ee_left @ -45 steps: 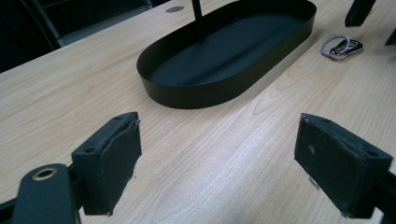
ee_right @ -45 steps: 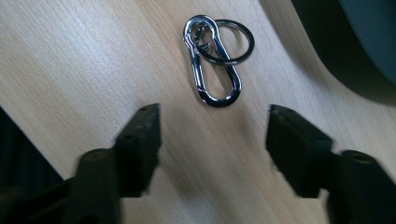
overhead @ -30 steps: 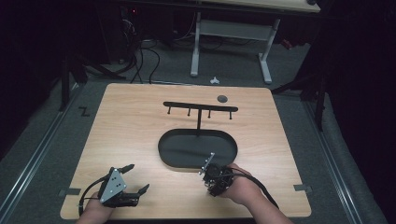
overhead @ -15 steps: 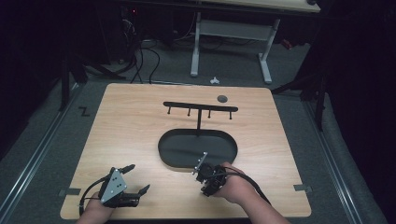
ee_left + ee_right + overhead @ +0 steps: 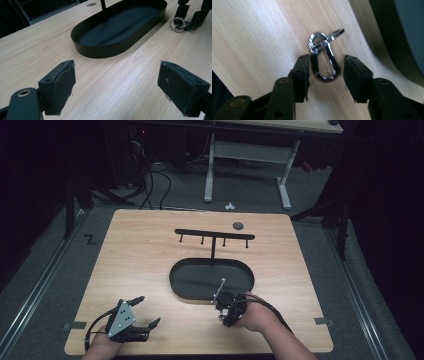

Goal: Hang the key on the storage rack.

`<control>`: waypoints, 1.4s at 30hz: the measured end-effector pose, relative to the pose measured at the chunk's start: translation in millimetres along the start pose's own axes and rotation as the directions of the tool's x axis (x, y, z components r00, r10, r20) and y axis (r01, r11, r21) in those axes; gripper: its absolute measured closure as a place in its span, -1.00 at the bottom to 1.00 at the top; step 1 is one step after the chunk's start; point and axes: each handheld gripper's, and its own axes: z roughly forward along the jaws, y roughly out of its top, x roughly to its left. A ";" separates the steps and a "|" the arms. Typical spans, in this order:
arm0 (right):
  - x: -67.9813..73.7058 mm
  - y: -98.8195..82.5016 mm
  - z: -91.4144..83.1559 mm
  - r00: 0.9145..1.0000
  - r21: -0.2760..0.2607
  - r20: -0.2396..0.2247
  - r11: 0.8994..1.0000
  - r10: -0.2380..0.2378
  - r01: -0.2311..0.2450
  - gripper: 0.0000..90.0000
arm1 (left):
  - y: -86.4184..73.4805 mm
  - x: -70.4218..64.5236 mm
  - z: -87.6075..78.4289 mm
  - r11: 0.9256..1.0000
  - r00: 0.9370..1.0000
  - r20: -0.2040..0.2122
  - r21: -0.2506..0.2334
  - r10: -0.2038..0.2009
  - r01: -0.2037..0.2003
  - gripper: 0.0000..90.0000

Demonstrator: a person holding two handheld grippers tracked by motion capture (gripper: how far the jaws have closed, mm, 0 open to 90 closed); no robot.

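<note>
At the near left corner of the table (image 5: 150, 250), the left gripper (image 5: 150, 312) rests low over the wood in the person's left hand (image 5: 102, 345), a grey plate (image 5: 121, 319) on its top. Its jaws stand wide apart with nothing between them; in the left gripper view only bare wood lies between the two black pads (image 5: 63, 82).

Toward the middle sits a black oval tray (image 5: 177, 282), shallow-walled and lying flat. A thin post rises from its far side and carries a black crossbar (image 5: 215, 234) with short pegs hanging under it. Beyond the bar, near the far edge, there is a small dark round disc (image 5: 238, 225) in the tabletop.

Just to the right of centre, close to the tray's near rim, the right gripper (image 5: 223, 314) is held in the right hand (image 5: 252, 315), tipped down toward the wood. A slim grey piece sticks up from it over the tray's edge. In the right gripper view a silver clip (image 5: 324, 63) with a key ring (image 5: 335, 33) joined to its top lies on the table beside the tray wall. The clip's lower loop sits between the two jaws, which are partly open; whether either pad touches the metal I cannot tell. The left gripper view shows the same ring (image 5: 178, 24) on the wood under the right gripper's jaws.
</note>
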 end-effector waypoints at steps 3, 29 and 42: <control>-2.4 -2.2 -0.5 1.000 0.009 0.000 1.000 -0.006 0.006 0.32 | 0.2 -0.2 0.0 1.000 1.000 0.001 0.002 0.001 -0.001 -0.66; 6.5 3.3 -0.5 0.999 0.031 0.006 0.999 -0.031 0.031 0.49 | 0.8 -1.6 0.3 1.000 1.000 0.006 0.006 0.007 -0.007 -0.66; 5.6 0.5 -1.0 1.000 0.013 0.002 1.000 -0.022 0.022 0.50 | 0.3 -1.6 1.0 1.000 1.000 0.004 0.006 0.001 -0.001 -0.66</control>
